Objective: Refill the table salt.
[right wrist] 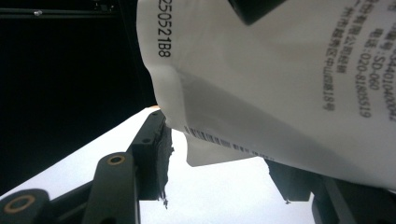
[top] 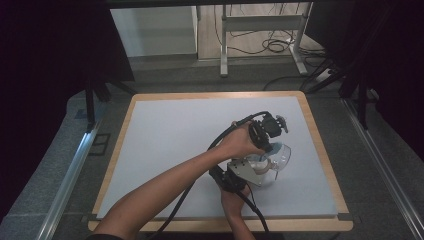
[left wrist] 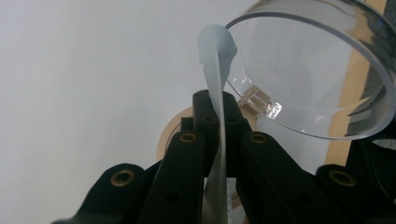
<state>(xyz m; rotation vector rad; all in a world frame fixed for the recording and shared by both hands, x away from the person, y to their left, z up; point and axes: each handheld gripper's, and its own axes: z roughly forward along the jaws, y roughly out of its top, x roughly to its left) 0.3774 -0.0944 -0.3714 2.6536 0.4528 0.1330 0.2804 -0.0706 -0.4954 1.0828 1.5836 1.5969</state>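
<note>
The table (top: 170, 135) carries a pale mat inside a wooden border; from its near left corner a bare forearm crosses toward the right half, and that hand grips the left tool (top: 271, 148), which points down at a clear round tub (top: 281, 159); in the left gripper view the left tool (left wrist: 215, 105) has its jaws fully together on the thin, pale blue edge of a pouch (left wrist: 215, 51), seen edge-on, whose free tip curls over just beside the rim of the tub (left wrist: 303, 21); the tub lies tilted there, its open mouth turned toward that camera; the other hand comes in from the near edge, just right of the middle, holding the right tool (top: 256, 171) with its grey plate on top, aimed at the tub from the near side; in the right gripper view the right tool (right wrist: 224, 163) has its jaws about half apart, and the white printed face of the pouch (right wrist: 280, 70), with a barcode along its lower flap, hangs between and above them; whether the pads press on it I cannot tell; the tub stands in the right half of the table, nearer the near edge than the far one and clear of the right edge, with the pouch (top: 259, 161) at its mouth.
</note>
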